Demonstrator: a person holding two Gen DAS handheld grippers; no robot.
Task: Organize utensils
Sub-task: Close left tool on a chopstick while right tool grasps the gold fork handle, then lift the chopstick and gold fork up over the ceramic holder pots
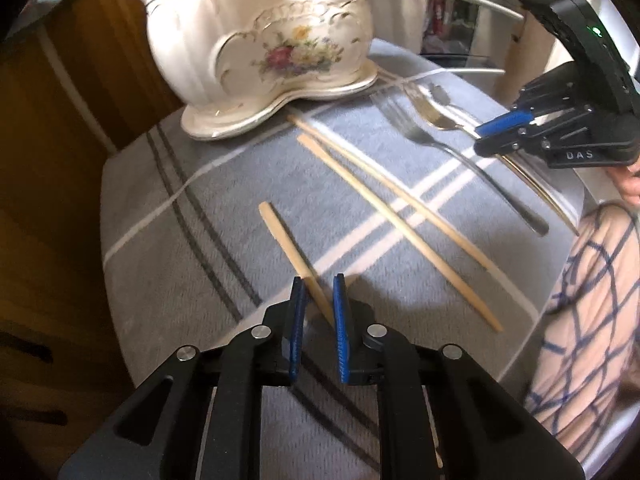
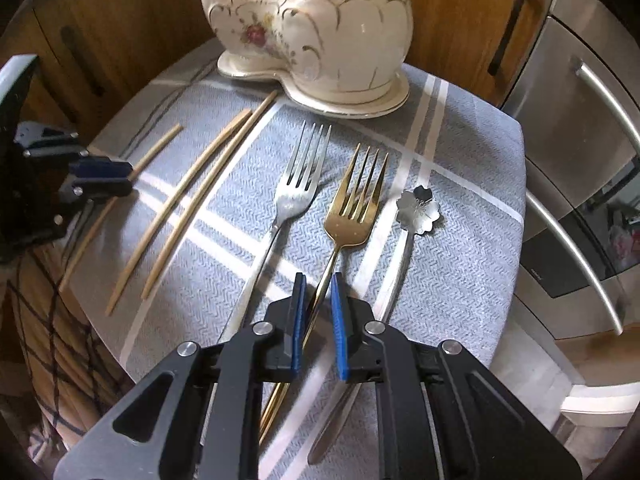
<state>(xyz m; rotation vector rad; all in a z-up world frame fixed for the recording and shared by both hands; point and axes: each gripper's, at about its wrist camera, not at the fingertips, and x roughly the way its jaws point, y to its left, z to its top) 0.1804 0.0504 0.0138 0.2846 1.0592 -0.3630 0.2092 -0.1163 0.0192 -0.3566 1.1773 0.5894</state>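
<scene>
A cream floral ceramic holder (image 1: 264, 44) (image 2: 320, 28) stands at the back of a grey cloth. Three wooden chopsticks lie on the cloth; my left gripper (image 1: 318, 282) is open around the handle end of the nearest chopstick (image 1: 288, 240) (image 2: 152, 150). A pair of chopsticks (image 1: 396, 216) (image 2: 188, 196) lies beside it. A silver fork (image 2: 300, 180), a gold fork (image 2: 352, 208) and a flower-shaped spoon (image 2: 420, 208) lie to the right. My right gripper (image 2: 318, 280) is open with the gold fork's handle between its jaws.
The grey striped cloth (image 2: 460, 280) covers a small table (image 1: 168, 216). Wooden cabinets (image 1: 60, 120) stand behind it, a steel fridge (image 2: 580, 140) at the right. The person's plaid-clad leg (image 1: 592, 300) is beside the table edge.
</scene>
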